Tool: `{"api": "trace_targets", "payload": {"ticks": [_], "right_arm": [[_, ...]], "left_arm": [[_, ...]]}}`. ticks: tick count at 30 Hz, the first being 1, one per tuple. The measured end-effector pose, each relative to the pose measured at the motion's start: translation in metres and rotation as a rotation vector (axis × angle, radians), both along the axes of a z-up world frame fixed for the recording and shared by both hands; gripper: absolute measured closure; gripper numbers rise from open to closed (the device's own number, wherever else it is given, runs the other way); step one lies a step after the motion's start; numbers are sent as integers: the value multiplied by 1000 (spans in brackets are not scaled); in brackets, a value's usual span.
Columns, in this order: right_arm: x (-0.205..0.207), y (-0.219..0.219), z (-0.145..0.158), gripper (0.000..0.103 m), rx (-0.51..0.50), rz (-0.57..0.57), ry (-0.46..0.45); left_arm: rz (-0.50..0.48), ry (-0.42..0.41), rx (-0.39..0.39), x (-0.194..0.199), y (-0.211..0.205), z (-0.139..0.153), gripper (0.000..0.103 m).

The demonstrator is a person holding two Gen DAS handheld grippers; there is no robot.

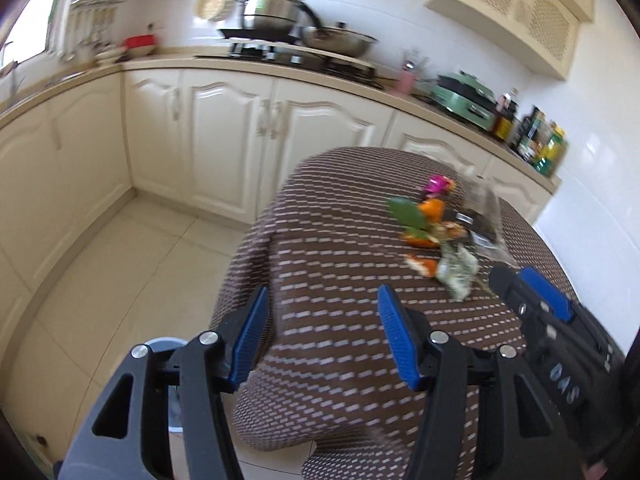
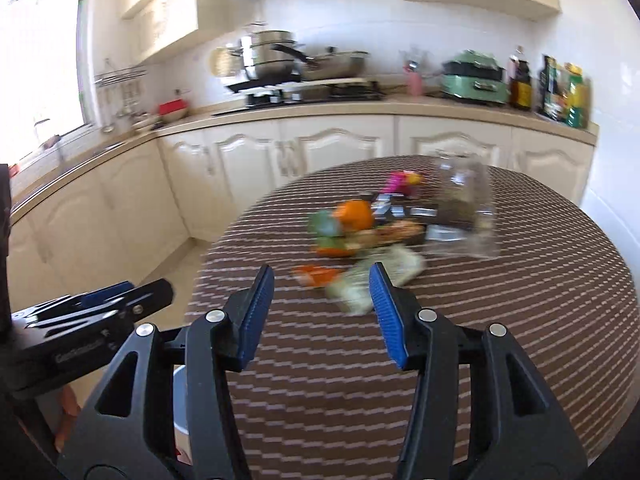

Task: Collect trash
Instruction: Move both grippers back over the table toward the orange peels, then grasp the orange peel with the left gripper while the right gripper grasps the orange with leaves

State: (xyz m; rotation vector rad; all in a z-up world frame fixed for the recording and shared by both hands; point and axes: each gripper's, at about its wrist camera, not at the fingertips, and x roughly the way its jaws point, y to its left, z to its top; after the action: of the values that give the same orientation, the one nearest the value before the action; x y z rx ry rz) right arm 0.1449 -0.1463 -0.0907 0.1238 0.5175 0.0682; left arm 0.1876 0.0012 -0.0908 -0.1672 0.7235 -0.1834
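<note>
Two wrist views over one round desk

Each camera looks forward and down along its own claw, from the near edge of the round, brown-striped, cloth-covered desk [image 1: 340, 240] [image 2: 480, 320]; both share the litter heap [image 1: 436, 228] [image 2: 372, 236] and cream kitchen cabinets [image 1: 224, 128] [image 2: 320, 148] behind.
</note>
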Motion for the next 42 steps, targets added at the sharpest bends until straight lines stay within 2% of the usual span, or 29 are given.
{"api": "trace_targets", "payload": {"ticks": [3,6,7,8,15,17,18,19,22,27,31,37,38,41,42], "right_arm": [[23,-29,-1,53,20,16,59],[46,-41,-2,55,27,50,114],[49,-41,-3,65,14,54,129],[56,-39,-4,69,-1,61,148],[96,-14,-24,70,-66,132,252],[106,-9,-32,78,-98,137,286],[111,-9,-37,90,-100,139,305],[113,-12,-39,97,-90,140,310],[107,-22,-33,98,-69,120,265],[86,-45,-21,99,-18,61,184],[79,-55,-19,99,7,56,171],[77,-61,-20,99,41,62,168],[77,-62,-20,99,47,62,167],[78,-63,-20,99,54,67,165],[77,-62,-19,99,53,67,164]], "left_arm": [[-16,3,6,10,-15,2,47],[-7,17,9,29,-21,2,47],[-6,20,7,32,-19,2,47],[-1,27,6,39,-21,1,47],[1,58,10,59,-22,-9,47],[-13,66,13,61,-23,-12,47],[-20,69,12,61,-24,-14,47],[-34,74,6,62,-25,-15,47],[-81,81,-3,65,-34,-18,47],[-146,82,33,67,-59,-22,47],[-160,103,34,76,-75,-27,47],[-165,126,96,90,-97,-36,48],[-157,126,118,90,-100,-37,49],[-154,125,172,90,-106,-37,65],[-152,120,200,89,-109,-38,75]]}}
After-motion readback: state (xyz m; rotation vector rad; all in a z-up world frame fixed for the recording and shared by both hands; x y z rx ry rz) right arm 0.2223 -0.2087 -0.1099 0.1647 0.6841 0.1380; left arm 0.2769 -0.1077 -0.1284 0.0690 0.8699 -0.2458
